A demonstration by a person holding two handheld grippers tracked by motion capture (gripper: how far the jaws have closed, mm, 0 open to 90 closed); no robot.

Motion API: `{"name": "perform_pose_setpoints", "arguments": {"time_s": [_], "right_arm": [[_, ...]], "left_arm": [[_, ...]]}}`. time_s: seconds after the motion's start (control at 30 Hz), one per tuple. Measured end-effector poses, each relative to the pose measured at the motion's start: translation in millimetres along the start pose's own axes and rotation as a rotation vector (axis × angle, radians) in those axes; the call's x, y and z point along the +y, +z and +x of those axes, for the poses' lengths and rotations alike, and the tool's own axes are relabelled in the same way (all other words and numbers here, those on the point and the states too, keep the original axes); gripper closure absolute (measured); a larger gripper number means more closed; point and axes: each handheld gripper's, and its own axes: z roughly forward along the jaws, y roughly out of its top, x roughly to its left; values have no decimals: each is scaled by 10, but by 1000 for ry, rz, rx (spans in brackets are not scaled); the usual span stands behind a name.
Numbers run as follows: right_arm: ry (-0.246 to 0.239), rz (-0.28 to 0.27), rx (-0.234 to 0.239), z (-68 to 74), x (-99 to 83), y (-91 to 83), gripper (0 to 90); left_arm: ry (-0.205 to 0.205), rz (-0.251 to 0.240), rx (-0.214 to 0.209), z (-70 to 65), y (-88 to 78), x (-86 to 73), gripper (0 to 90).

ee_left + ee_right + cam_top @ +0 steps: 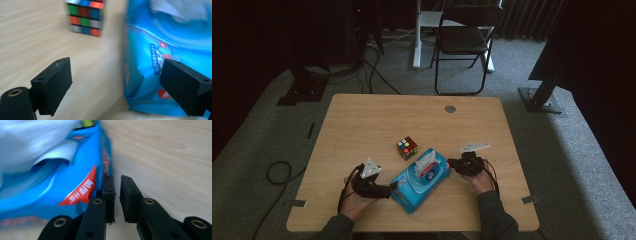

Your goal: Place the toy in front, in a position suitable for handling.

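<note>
A blue wipes pack point(421, 181) lies slanted near the front edge of the table point(362, 120), a white wipe point(424, 161) sticking up from its opening, and a colourful cube point(407, 148) sits just beyond it. The left gripper point(393, 189) reaches level toward the pack's near-left end, jaws spread wide with that end's corner between them. The right gripper point(450, 163) lies level beside the pack's far-right end, jaws clenched on nothing.
</note>
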Motion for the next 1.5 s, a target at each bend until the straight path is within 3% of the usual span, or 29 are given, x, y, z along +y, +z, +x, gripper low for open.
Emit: {"name": "perform_pose_setpoints", "arguments": {"time_s": [0.1, 0.2, 0.23, 0.3, 0.37, 0.5, 0.77, 0.83, 0.93, 1.13, 1.23, 1.4, 1.5], "right_arm": [[-23, 13, 74, 83, -70, -25, 821], [-71, 38, 138, 228, -113, -36, 771], [-91, 45, 150, 273, -117, -33, 731], [-121, 62, 155, 341, -122, -21, 566], [-137, 69, 146, 365, -132, 10, 479], [-90, 79, 94, 295, -156, 65, 443], [-75, 75, 96, 346, -119, 125, 495], [-75, 67, 98, 372, -105, 155, 511], [-83, 63, 94, 419, -73, 202, 530], [-131, 63, 134, 699, 64, 441, 534], [-141, 71, 180, 808, 106, 539, 519], [-216, 94, 209, 1092, 235, 749, 456], [-228, 85, 259, 1207, 290, 836, 471]], "left_arm": [[-36, 0, 67, 146, 2, 31, 147], [-77, 0, 105, 307, 36, 69, 151], [-87, 2, 123, 350, 43, 81, 155], [-118, 1, 138, 398, 17, 94, 165], [-131, -27, 127, 387, -77, 81, 167], [-141, -59, 65, 267, -306, -12, 167], [-53, -36, -5, -40, -498, -159, 166], [26, 3, 25, -145, -443, -194, 165], [27, 27, 42, -155, -384, -219, 165], [17, 46, 182, 82, -434, -283, 159], [-29, 34, 258, 292, -455, -304, 160], [-127, 22, 353, 687, -383, -234, 166], [-166, 19, 381, 904, -286, -150, 167]]}}
